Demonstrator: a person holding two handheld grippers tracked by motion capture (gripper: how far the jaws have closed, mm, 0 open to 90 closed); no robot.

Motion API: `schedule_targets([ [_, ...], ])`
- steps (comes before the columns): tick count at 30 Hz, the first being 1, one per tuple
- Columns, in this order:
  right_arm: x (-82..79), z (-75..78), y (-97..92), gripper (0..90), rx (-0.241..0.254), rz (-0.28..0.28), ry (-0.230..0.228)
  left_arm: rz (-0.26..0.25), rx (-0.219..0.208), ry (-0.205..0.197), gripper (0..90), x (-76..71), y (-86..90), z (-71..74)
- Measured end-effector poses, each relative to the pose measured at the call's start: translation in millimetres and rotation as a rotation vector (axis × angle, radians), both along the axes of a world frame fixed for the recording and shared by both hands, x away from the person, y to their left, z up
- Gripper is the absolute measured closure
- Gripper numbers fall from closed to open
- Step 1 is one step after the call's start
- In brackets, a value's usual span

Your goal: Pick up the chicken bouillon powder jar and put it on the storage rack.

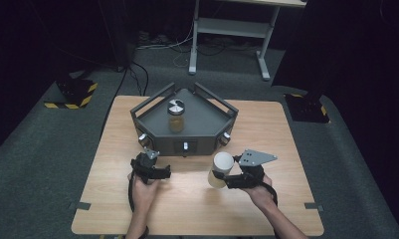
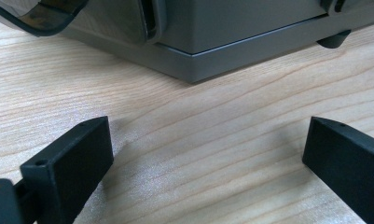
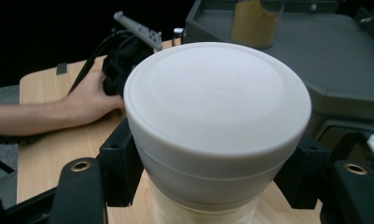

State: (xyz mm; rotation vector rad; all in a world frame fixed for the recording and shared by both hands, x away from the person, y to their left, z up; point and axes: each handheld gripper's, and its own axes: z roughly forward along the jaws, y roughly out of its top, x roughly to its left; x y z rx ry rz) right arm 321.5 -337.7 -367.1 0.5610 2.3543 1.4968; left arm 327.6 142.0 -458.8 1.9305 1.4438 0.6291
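Observation:
A jar with a white lid and pale contents hangs just above the table, front right of centre. My right gripper is shut on it just below the lid, one jaw on each side. A second jar with a metal lid and brownish contents stands on the dark grey angular tray at the back. My left gripper rests on the table in front of the tray, open, with bare wood between its jaws.
The tray has raised rails and knobs along its front. The wooden table has free room left, right and front. A white desk frame stands on the floor beyond.

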Motion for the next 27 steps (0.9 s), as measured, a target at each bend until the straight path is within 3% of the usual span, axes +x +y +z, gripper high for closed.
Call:
schedule_targets([
  [14,19.9,34.0,-2.3,34.5,0.049,-0.017,-0.013,0.000,0.000,0.000,1.5,0.0,0.0,0.0],
  [27,39.6,49.5,-2.9,34.5,0.101,-0.048,0.003,0.000,0.001,0.000,1.5,0.0,-0.1,0.0],
])
